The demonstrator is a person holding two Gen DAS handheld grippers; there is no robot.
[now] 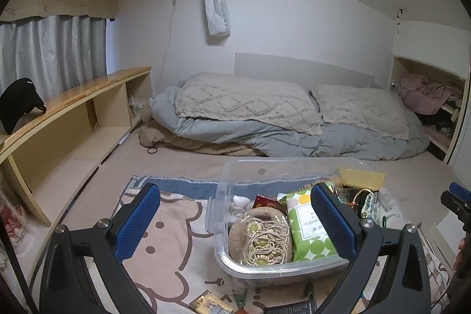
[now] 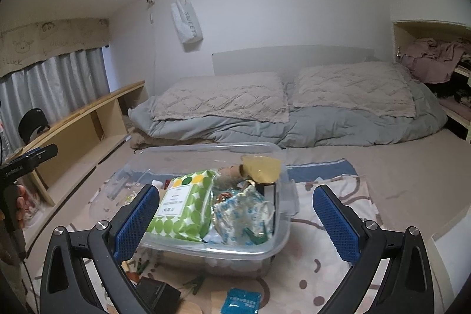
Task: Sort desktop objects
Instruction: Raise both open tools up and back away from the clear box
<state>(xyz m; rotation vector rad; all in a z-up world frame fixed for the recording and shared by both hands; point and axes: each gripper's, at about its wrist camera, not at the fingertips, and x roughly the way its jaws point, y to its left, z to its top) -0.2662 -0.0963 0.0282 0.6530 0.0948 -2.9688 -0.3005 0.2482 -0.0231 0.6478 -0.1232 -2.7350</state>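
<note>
your left gripper (image 1: pixel 235 222) and right gripper (image 2: pixel 235 222) both gaping wide, empty | clear bin (image 2: pixel 275 240) packed full, dead ahead | teal packet (image 2: pixel 244 300) loose just before bin | risk: cramming more spills the pile

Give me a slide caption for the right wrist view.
Open right claw hovers before a clear bin holding a green-dotted wipes pack, on a cartoon blanket.

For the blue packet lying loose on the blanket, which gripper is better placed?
Right, probably. The blue packet lies just below the open right gripper, near the clear bin; the left wrist view doesn't show it.
</note>
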